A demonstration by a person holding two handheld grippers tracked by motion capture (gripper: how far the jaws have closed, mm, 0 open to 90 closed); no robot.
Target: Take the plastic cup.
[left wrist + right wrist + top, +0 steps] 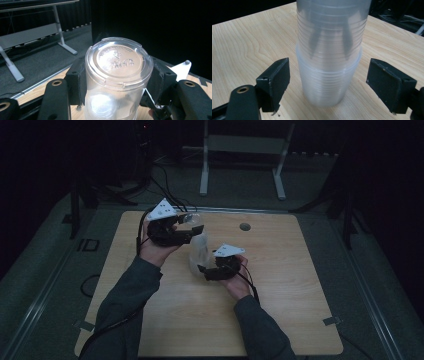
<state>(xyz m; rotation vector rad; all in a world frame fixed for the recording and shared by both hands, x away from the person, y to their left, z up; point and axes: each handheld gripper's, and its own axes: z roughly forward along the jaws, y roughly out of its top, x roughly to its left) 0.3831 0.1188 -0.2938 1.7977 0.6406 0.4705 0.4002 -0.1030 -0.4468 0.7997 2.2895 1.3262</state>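
A stack of clear plastic cups (198,256) (329,77) stands upside down near the middle of the wooden table (280,285). My left gripper (191,223) (117,83) is shut on the top cup (119,61), its pads (79,83) pressed against both sides and the cup's embossed base facing the camera. My right gripper (202,270) (332,86) is open low at the stack, with its black fingers (275,81) on either side of the lower cups and clear gaps between them.
A round cable hole (245,226) lies in the table behind the stack. A white metal frame (242,150) and black cables (162,182) stand on the dark floor beyond the far edge. Tape tabs (332,321) mark the near corners.
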